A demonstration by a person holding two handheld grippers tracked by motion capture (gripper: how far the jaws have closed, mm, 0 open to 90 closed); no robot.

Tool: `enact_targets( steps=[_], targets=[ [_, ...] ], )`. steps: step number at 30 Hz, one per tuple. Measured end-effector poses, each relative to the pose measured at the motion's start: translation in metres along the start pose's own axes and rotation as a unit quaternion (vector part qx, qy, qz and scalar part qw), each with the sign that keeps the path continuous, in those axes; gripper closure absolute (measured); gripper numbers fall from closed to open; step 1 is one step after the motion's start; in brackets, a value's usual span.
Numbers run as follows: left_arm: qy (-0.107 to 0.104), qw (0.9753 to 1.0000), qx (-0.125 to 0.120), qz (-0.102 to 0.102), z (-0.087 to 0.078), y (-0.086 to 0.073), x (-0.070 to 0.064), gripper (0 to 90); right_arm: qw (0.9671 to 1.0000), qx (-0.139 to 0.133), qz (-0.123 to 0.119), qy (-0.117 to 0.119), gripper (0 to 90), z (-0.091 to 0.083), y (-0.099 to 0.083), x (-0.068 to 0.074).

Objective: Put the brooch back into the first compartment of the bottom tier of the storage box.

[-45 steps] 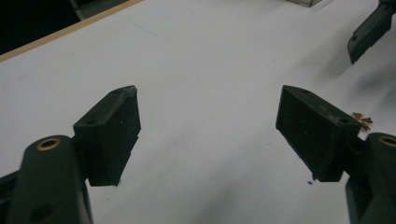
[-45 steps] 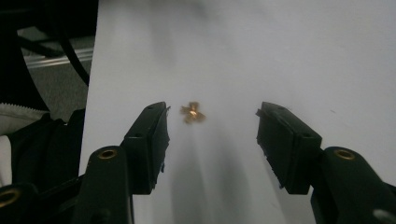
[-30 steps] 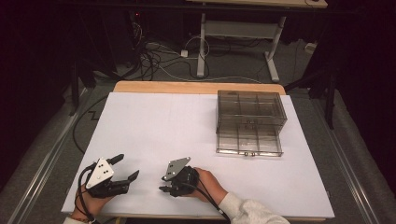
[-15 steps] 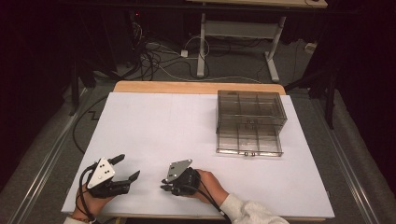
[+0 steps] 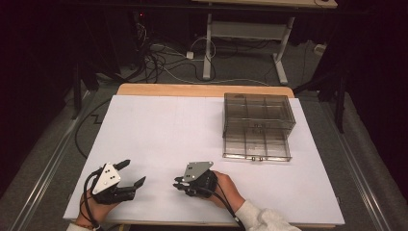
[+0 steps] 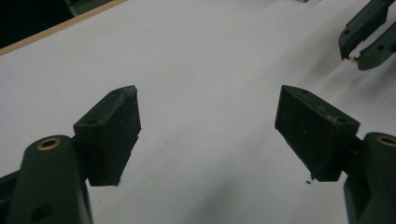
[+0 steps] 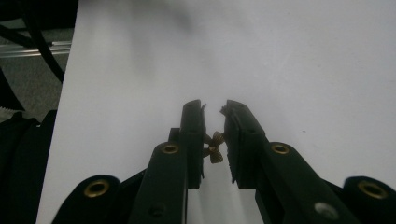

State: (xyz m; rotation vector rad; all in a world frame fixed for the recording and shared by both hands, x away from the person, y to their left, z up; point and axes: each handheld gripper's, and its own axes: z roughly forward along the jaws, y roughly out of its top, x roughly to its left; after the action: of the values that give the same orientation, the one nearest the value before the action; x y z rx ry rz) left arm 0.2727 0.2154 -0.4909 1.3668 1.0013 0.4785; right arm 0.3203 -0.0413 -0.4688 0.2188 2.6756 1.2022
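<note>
Right gripper (image 5: pixel 179 185): held in the person's right hand (image 5: pixel 226 188) low over the white sheet (image 5: pixel 168 130), near the table's front edge; jaws drawn nearly together, a narrow gap being left between their tips. Small brass-coloured gear (image 7: pixel 215 147): pinched between the inner faces of these two jaws, set back from the tips toward the hinge, clear of the sheet as far as can be seen in the right gripper view; in the left gripper view the same piece is seen as a small tan speck (image 6: pixel 353 58) between the jaw tips at upper right. Left gripper (image 5: pixel 132 173): held in the left hand (image 5: pixel 98 209), just beside the right gripper, jaws spread wide with only bare sheet between the pads (image 6: pixel 114 130); nothing is gripped. The two grippers' tips are pointed toward one another, near but apart. Clear plastic drawer box (image 5: pixel 257 126): divided into compartments, stood well beyond the right gripper on the far right part of the sheet, its lower drawer (image 5: pixel 256 147) pulled out toward the person; contents cannot be made out.
</note>
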Motion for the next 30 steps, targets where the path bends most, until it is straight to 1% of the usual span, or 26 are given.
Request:
enact_targets(
  steps=[1,2,4,6,7,9,11,12,14,15,18,20,21,25,26,27,30],
  targets=[
    [0.000,1.0000,0.002,0.001,0.000,0.000,0.000,21.7,1.0000,0.000,0.000,0.000,78.0,0.000,0.000,0.000],
    [-0.001,1.0000,0.002,0.001,0.001,-0.001,-0.001,21.7,1.0000,-0.002,0.002,-0.005,78.0,-0.003,0.000,-0.001],
    [-0.001,1.0000,0.003,0.003,0.001,-0.001,-0.001,21.7,0.9998,-0.012,0.005,-0.016,78.0,-0.012,0.000,-0.004],
    [-0.002,1.0000,0.003,0.004,0.001,-0.001,-0.002,21.7,0.9997,-0.013,0.006,-0.019,78.0,-0.014,0.000,-0.005],
    [-0.001,1.0000,0.004,0.004,0.001,-0.001,-0.002,21.7,0.9994,-0.018,0.009,-0.027,78.0,-0.020,-0.001,-0.008],
    [-0.002,1.0000,0.003,0.004,0.002,-0.001,-0.002,21.7,0.9993,-0.017,0.008,-0.032,78.0,-0.022,-0.001,-0.009],
    [-0.003,1.0000,0.006,0.006,0.002,-0.002,-0.003,21.7,0.9987,-0.025,0.012,-0.044,78.0,-0.031,-0.001,-0.013],
    [-0.003,1.0000,0.006,0.006,0.002,-0.002,-0.003,21.6,0.9987,-0.025,0.012,-0.044,78.0,-0.031,-0.001,-0.013],
    [-0.004,0.9999,0.007,0.007,0.002,-0.002,-0.003,21.7,0.9982,-0.026,0.014,-0.051,78.0,-0.035,-0.002,-0.017],
    [-0.003,0.9999,0.008,0.008,0.002,-0.002,-0.003,21.7,0.9979,-0.024,0.014,-0.059,78.0,-0.038,-0.004,-0.019],
    [-0.004,0.9999,0.008,0.008,0.002,-0.002,-0.003,21.7,0.9975,-0.026,0.017,-0.064,78.0,-0.040,-0.005,-0.021],
    [-0.004,0.9999,0.008,0.007,0.002,-0.002,-0.003,21.7,0.9970,-0.027,0.018,-0.071,78.0,-0.044,-0.005,-0.024],
    [-0.005,0.9999,0.008,0.008,0.002,-0.002,-0.003,21.7,0.9964,-0.030,0.021,-0.076,78.0,-0.048,-0.006,-0.025],
    [-0.006,0.9999,0.011,0.010,0.003,-0.003,-0.004,21.6,0.9958,-0.031,0.022,-0.083,78.0,-0.053,-0.008,-0.029],
    [-0.007,0.9998,0.012,0.011,0.003,-0.003,-0.004,21.7,0.9955,-0.031,0.026,-0.085,78.0,-0.055,-0.009,-0.029],
    [-0.007,0.9998,0.013,0.014,0.003,-0.004,-0.005,21.7,0.9950,-0.032,0.026,-0.091,78.0,-0.059,-0.010,-0.032],
    [-0.009,0.9998,0.013,0.014,0.003,-0.004,-0.006,21.6,0.9945,-0.034,0.027,-0.095,78.0,-0.062,-0.012,-0.034]
  ],
)
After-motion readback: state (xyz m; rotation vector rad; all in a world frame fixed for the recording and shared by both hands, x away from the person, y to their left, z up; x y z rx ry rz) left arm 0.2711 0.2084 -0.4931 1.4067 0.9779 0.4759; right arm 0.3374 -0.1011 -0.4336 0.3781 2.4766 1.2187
